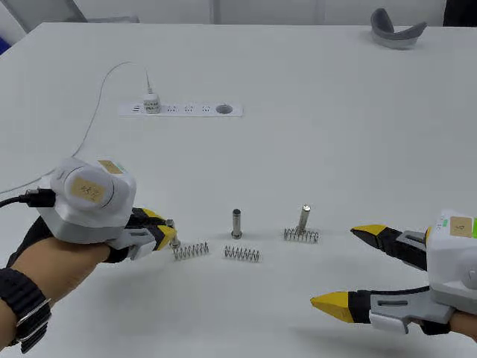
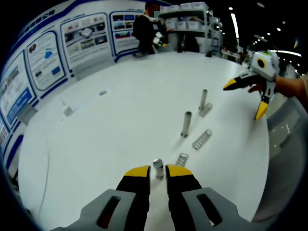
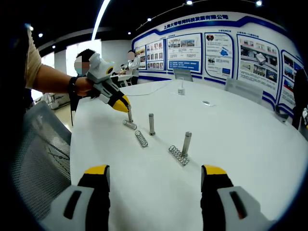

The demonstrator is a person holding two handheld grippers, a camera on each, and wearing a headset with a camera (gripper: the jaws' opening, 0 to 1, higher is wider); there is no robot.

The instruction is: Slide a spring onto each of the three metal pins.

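Low on the left, the left gripper point(image 1: 168, 233) reaches in from the near-left edge of the counter point(image 1: 313, 134), its jaws drawn in to a narrow slot with the left pin point(image 2: 158, 168) standing upright between the yellow tips. In the left gripper view a sliver of gap shows on each side of the pin, so I cannot tell whether the jaws actually bite it.

Just right of that pin the left spring point(image 1: 191, 250) lies flat, its long axis running along the counter. Next comes the middle pin point(image 1: 236, 223), upright and bare, with the middle spring point(image 1: 241, 254) lying flat on the near side of it. Further right the right pin point(image 1: 304, 217) stands with the right spring point(image 1: 300, 236) on its side at its foot, touching it or nearly so.

No spring is on a pin yet.

At the right, the right gripper point(image 1: 334, 266) hovers with its jaws spread wide and holding nothing, pointing along the row. It is the nearer one to the right spring. Every spring's axis is crosswise to the upright pins, so any spring picked up would probably have to be tipped on end before it could drop over a pin.
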